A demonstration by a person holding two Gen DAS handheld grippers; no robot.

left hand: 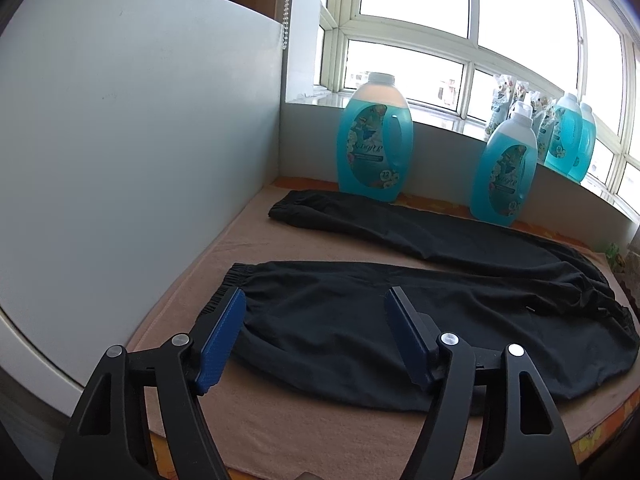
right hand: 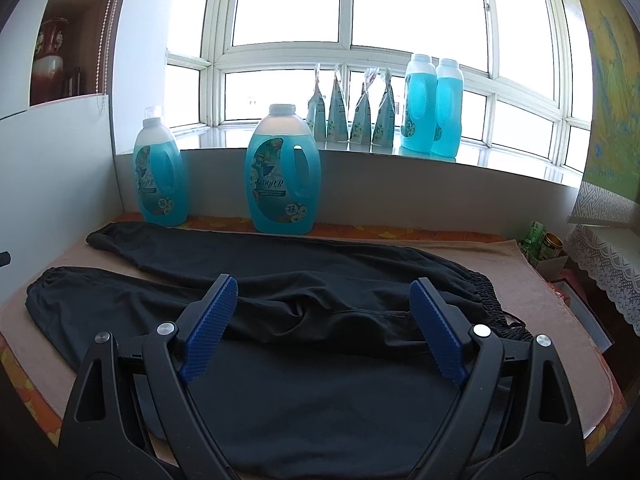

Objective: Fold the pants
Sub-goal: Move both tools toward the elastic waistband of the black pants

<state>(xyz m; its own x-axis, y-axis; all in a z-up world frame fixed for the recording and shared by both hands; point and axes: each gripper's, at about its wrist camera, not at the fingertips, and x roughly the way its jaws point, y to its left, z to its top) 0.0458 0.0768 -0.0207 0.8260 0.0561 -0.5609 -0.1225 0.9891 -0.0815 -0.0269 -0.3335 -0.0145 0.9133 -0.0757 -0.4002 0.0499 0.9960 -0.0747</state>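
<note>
- Left wrist view: black pants (left hand: 400,320) lie flat on the towel-covered worktop (left hand: 280,432), both legs spread apart, cuffs towards the white panel (left hand: 120,140).
- Left gripper (left hand: 314,300) hovers over the near leg's cuff, fingers partly spread, gripping nothing.
- Right gripper (right hand: 324,292) hangs over the waist end, fingers wide apart, empty.
- Folding looks unstarted; next, each gripper must pinch the near leg's edge and carry it onto the far leg.

Two blue detergent bottles (right hand: 161,172) (right hand: 283,172) stand beyond the tongs; pouches (right hand: 352,112) and two more bottles (right hand: 434,108) line the windowsill (right hand: 360,154).
</note>
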